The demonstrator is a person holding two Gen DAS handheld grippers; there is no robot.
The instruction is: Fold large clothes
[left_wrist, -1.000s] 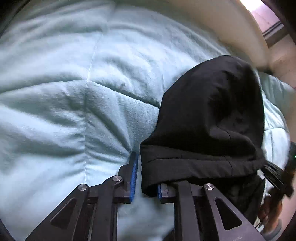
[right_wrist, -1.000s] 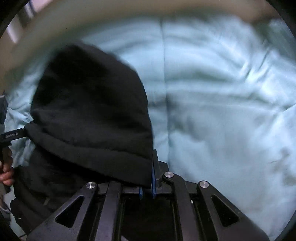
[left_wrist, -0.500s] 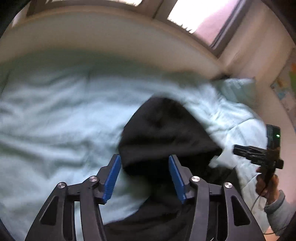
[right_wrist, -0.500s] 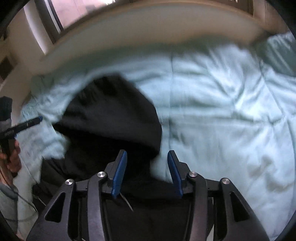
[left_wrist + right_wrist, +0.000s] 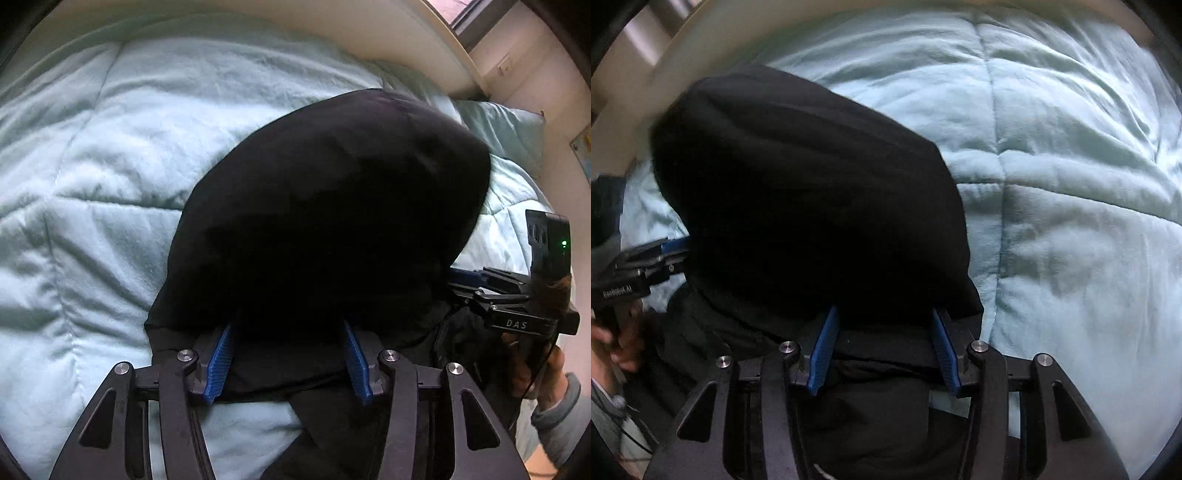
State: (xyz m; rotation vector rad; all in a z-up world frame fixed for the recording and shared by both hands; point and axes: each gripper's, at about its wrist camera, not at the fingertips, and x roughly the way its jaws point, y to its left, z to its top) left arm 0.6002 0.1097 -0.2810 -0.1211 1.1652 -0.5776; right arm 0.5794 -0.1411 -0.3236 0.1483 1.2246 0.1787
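A black hooded garment (image 5: pixel 332 221) lies on a pale blue quilt (image 5: pixel 92 166), its hood spread flat and pointing away. It also shows in the right wrist view (image 5: pixel 812 206). My left gripper (image 5: pixel 288 332) is open, its blue pads on either side of the hood's near edge, with the fingertips tucked under the cloth. My right gripper (image 5: pixel 882 317) is open the same way at the hood's other side. Each gripper shows in the other's view, the right one (image 5: pixel 517 295) and the left one (image 5: pixel 639 266), both at the hood's rim.
The quilt (image 5: pixel 1071 184) covers a bed with a cream headboard (image 5: pixel 369 33) behind it. A pillow (image 5: pixel 506 133) lies at the far right, near a wall and window corner. The garment's body (image 5: pixel 868 424) bunches under the right gripper.
A second ago both grippers were shut on the hood's hem. They opened and lifted back, then came down again with open jaws over the hood's near edge.
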